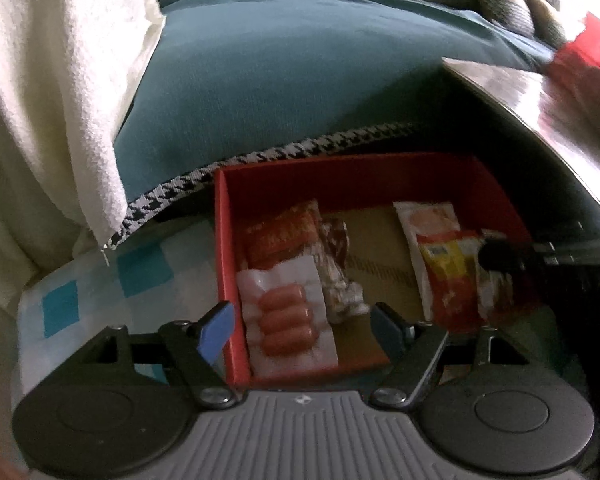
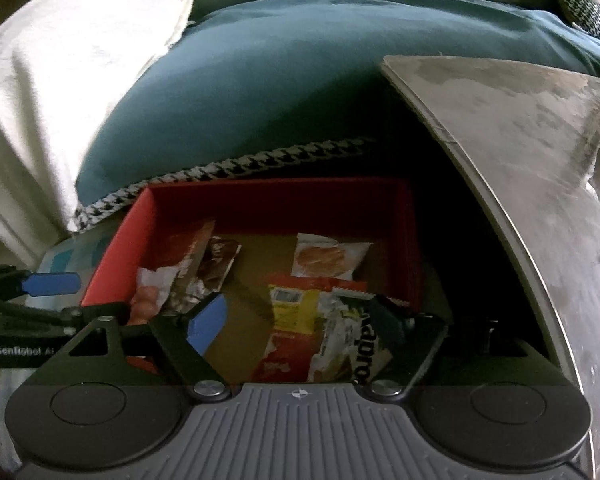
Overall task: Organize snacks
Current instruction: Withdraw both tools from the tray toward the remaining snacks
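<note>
Red box [image 1: 226,240], open-topped, on a checked cloth [image 1: 60,312] against a teal cushion [image 1: 280,80]. Holds every snack seen.

Contents, left wrist view, clock positions taken over the box floor:
- Sausage pack [image 1: 288,316], clear and white, at 8 o'clock, against the left wall.
- Red-orange pack [image 1: 280,236] at 10 o'clock, partly under the sausage pack.
- Brown-foil pack [image 1: 336,272] near centre, leaning on the two above.
- Pale pack [image 1: 428,220] at 1 o'clock.
- Red-yellow pack [image 1: 448,276] at 4 o'clock, overlapping the pale pack.
- White printed pack [image 2: 352,340], right wrist view, at 5 o'clock, beside the red-yellow pack.

Left gripper [image 1: 304,320]: fingers apart, nothing between them, poised over the sausage pack; left finger outside the box wall.
Right gripper [image 2: 300,320]: fingers apart, nothing gripped, over the red-yellow and white printed packs.

Grey board [image 2: 500,128], at 2 o'clock of the box, overhangs its right side.

Hazards, judged:
- Left finger straddles the wall; lowering may catch the rim and shove the box.
- Packs overlap; closing may pinch two, or drag a neighbour out.
- Slick film may slip from the pads.
- Grippers sit close; reaching together risks a knock.
- Right hand lifting may strike the board.
</note>
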Demonstrator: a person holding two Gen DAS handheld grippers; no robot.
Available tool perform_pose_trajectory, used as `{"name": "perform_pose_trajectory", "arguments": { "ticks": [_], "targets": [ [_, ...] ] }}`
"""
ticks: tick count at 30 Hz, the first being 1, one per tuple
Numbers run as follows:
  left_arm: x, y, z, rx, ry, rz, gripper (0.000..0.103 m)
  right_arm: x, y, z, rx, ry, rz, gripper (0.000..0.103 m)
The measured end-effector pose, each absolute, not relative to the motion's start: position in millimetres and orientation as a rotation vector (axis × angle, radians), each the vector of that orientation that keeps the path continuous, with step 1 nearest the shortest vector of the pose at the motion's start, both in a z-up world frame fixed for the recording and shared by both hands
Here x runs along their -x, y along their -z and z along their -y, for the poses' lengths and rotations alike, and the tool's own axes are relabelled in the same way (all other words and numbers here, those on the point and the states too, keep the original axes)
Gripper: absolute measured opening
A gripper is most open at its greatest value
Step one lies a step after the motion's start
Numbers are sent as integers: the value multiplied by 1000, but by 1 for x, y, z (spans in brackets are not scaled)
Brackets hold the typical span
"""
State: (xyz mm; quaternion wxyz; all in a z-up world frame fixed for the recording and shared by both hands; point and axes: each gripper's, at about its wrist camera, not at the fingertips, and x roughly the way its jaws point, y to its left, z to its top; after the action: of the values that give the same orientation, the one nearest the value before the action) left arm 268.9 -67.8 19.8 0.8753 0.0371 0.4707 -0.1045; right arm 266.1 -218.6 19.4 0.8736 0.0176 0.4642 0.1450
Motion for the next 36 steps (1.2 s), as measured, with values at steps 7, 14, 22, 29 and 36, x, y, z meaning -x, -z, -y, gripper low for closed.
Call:
{"name": "perform_pose_trajectory", "arguments": {
  "ticks": [7, 14, 22, 29, 36],
  "targets": [
    [-219, -32, 68, -199, 360, -961, 74, -241, -34, 220, -40, -341, -964, 87],
    [-201, -7, 69, -319, 431, -1017, 74, -184, -50, 229, -46, -379, -947, 90],
    [-194, 18, 85, -572, 525, -1033, 75, -144, -26, 246, -29, -394, -1064, 95],
    [-200, 40, 94, -696, 595, -1057, 75, -155, 21, 236, 83, -383, -1220, 95],
    [-207, 56, 97, -798, 689, -1054, 83, -151, 46, 216, 189, -423, -1295, 95]
  ]
}}
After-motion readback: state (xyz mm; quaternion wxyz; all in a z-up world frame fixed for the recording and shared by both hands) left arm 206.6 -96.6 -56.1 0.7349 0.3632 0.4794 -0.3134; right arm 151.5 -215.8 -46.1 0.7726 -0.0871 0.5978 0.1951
